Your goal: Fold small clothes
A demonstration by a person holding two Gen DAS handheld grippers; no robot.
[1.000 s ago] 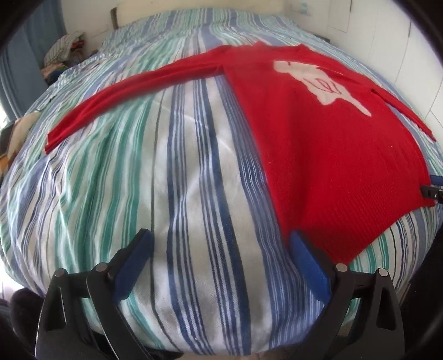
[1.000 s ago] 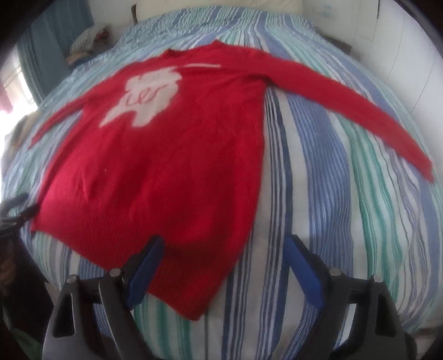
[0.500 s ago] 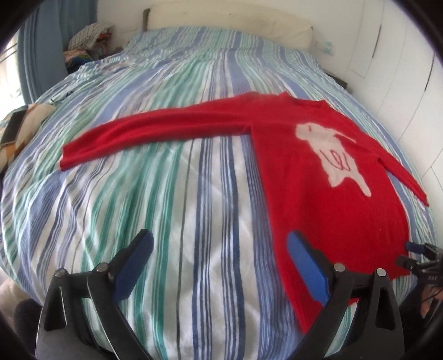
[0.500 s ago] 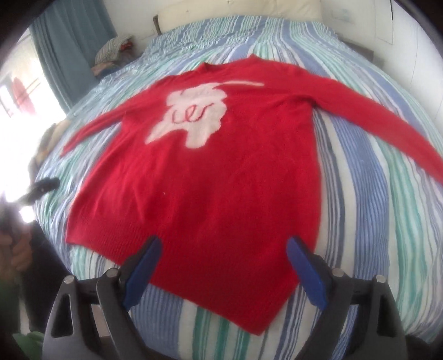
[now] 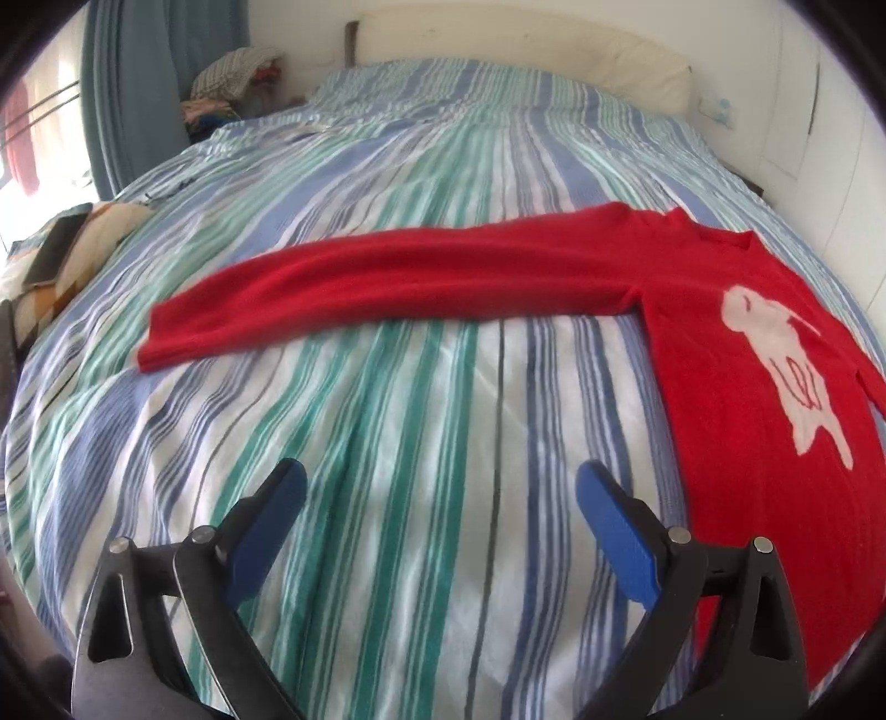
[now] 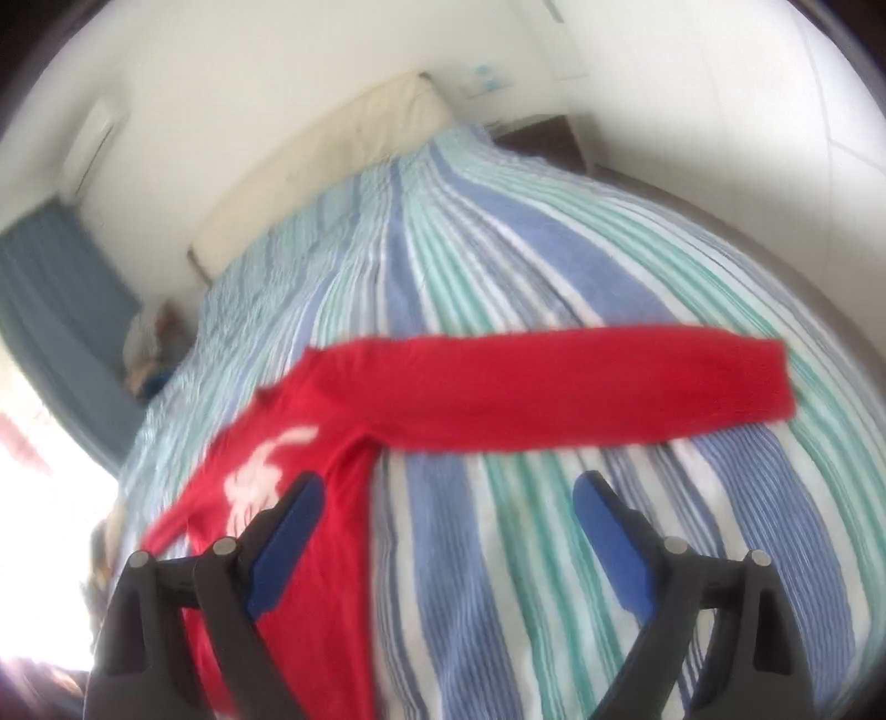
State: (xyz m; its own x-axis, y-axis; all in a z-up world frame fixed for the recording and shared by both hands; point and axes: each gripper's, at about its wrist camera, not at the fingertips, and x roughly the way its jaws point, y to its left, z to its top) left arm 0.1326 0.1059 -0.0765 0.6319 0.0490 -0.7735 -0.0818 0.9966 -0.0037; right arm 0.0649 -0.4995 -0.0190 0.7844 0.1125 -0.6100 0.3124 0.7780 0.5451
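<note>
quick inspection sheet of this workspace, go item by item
surface: bed with striped cover, lightly wrinkled
job's things: red sweater lying flat, white figure up, both sleeves spread out sideways; not yet folded
clutter: phone on a patterned cushion at the bed's left edge; pile of clothes by the headboard
grippers: left tongs open over bare cover, holding nothing; right tongs open, holding nothing, near the sweater's right sleeve
cables: nothing seen
surroundings: blue curtain, white walls, cream headboard; right view blurred
</note>
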